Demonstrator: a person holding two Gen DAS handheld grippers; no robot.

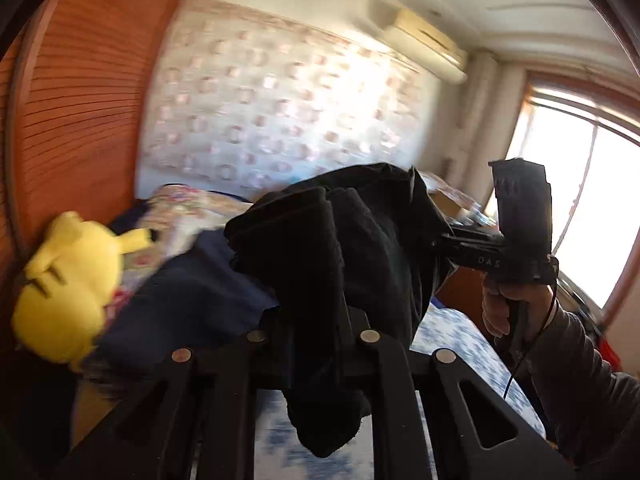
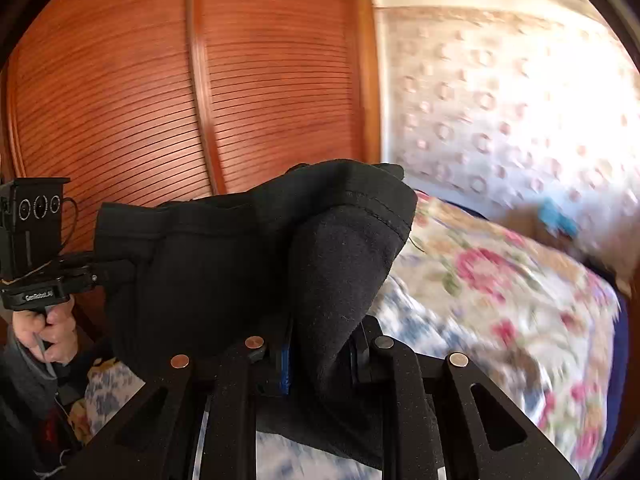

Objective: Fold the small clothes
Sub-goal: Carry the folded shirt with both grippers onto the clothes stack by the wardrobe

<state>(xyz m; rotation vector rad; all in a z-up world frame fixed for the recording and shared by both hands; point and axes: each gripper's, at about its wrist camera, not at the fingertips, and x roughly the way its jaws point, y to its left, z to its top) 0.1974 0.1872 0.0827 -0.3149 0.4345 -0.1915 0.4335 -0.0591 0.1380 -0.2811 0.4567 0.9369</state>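
A small black garment (image 1: 340,240) hangs in the air above the bed, stretched between both grippers. My left gripper (image 1: 316,320) is shut on one end of it, and cloth drapes down over its fingers. In the left wrist view the right gripper (image 1: 444,240) reaches in from the right, its tips buried in the cloth. My right gripper (image 2: 320,328) is shut on the other end of the black garment (image 2: 248,256), which bulges up over its fingers. The left gripper (image 2: 104,268) enters that view from the left, held by a hand (image 2: 48,332).
Below lies a bed with a floral quilt (image 2: 500,280) and a blue-white sheet (image 1: 460,344). A yellow plush toy (image 1: 68,280) and dark blue cloth (image 1: 192,296) rest on it. A slatted wooden wardrobe (image 2: 160,100) stands behind. A window (image 1: 580,208) glows at right.
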